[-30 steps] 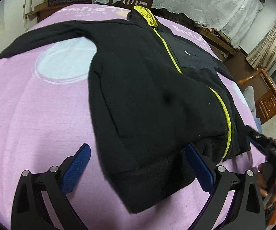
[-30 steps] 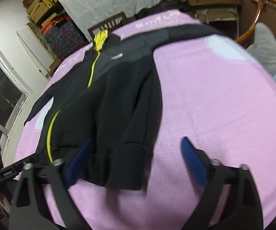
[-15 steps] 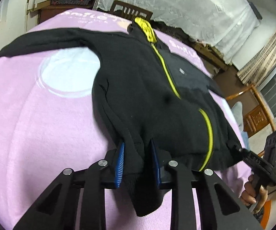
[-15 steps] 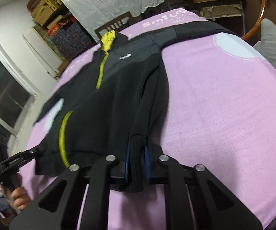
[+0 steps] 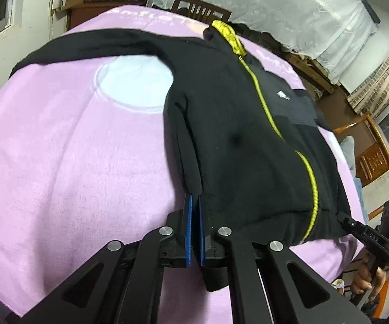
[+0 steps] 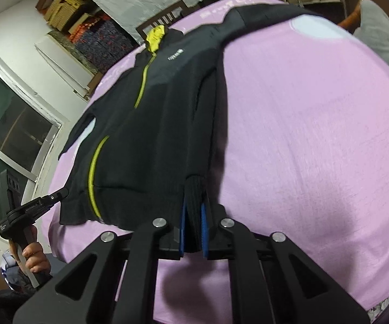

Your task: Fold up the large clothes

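Observation:
A black zip jacket (image 5: 234, 135) with a yellow-green zipper (image 5: 264, 108) lies face up on a pink blanket (image 5: 73, 162), sleeves spread out. My left gripper (image 5: 194, 210) is shut on the jacket's bottom hem at its left corner, lifted a little off the blanket. My right gripper (image 6: 193, 213) is shut on the ribbed hem at the jacket's (image 6: 154, 124) right corner. Each gripper shows in the other's view: the right one (image 5: 367, 235) at the lower right, the left one (image 6: 32, 208) at the lower left.
The pink blanket (image 6: 315, 148) covers a bed or table with pale round prints (image 5: 132, 83). A wooden chair back (image 5: 199, 8) stands beyond the collar. A white lace cloth (image 5: 288, 8) covers furniture behind. A wooden armchair (image 5: 378, 156) stands at the right, a window (image 6: 8, 135) at the left.
Both grippers closed from wide open onto the jacket's bottom hem corners and have begun lifting the hem off the blanket.

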A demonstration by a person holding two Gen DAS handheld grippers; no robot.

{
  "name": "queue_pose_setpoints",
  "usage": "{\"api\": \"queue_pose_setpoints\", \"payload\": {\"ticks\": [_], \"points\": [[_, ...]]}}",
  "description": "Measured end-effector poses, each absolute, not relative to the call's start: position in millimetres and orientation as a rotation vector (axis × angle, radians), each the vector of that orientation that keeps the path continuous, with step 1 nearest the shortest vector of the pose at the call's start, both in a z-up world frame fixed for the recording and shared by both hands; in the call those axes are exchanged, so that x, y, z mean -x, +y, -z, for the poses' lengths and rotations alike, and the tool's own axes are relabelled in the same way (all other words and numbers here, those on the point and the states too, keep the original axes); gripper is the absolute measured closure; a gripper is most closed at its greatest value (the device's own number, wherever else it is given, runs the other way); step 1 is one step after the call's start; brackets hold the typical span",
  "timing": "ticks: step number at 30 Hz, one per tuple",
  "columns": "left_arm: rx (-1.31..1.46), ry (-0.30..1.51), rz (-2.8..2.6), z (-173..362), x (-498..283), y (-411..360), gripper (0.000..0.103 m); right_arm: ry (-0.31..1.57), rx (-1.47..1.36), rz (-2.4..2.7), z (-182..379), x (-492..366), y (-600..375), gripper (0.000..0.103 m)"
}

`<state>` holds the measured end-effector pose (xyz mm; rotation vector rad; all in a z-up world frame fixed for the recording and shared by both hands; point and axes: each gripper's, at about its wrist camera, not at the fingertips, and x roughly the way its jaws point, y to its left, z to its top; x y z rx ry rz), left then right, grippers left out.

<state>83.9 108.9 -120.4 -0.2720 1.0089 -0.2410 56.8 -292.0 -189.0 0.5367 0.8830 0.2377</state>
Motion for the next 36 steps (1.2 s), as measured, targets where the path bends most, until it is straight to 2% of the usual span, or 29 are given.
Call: {"api": "queue_pose_setpoints", "payload": {"ticks": [6,7,8,10,13,15,19,24,29,34,36], "points": [[0.192,0.945,0.18,102,-78,103,0.092,0.885,-0.499,-0.231,180,-56,-295,0.09],[0.178,0.926,0.172,96,-77,102,0.084,0.871,-0.508,-0.24,174,-57,-298,0.09],[0.169,0.908,0.173,89,-76,100,0.072,0.858,-0.504,-0.247,167,-57,-299,0.09],[0.153,0.88,0.193,76,-80,92,0.06,0.827,-0.465,-0.258,150,-63,-294,0.09],[0.104,0.865,0.22,66,-92,72,0.06,0.819,-0.409,-0.288,134,-74,-278,0.086],[0.078,0.877,0.232,69,-97,59,0.057,0.834,-0.366,-0.297,132,-72,-272,0.078],[0.058,0.934,0.25,87,-107,49,0.054,0.853,-0.363,-0.182,144,-57,-292,0.077],[0.031,0.945,0.264,91,-123,34,0.053,0.785,-0.389,-0.153,131,-60,-305,0.075],[0.026,0.948,0.289,93,-150,9,0.035,0.793,-0.372,-0.329,127,-124,-260,0.075],[-0.008,0.999,0.249,119,-176,2,0.032,0.872,-0.439,-0.356,150,-181,-251,0.075],[0.01,1.02,0.241,132,-183,10,0.027,0.916,-0.471,-0.324,167,-189,-265,0.076]]}}
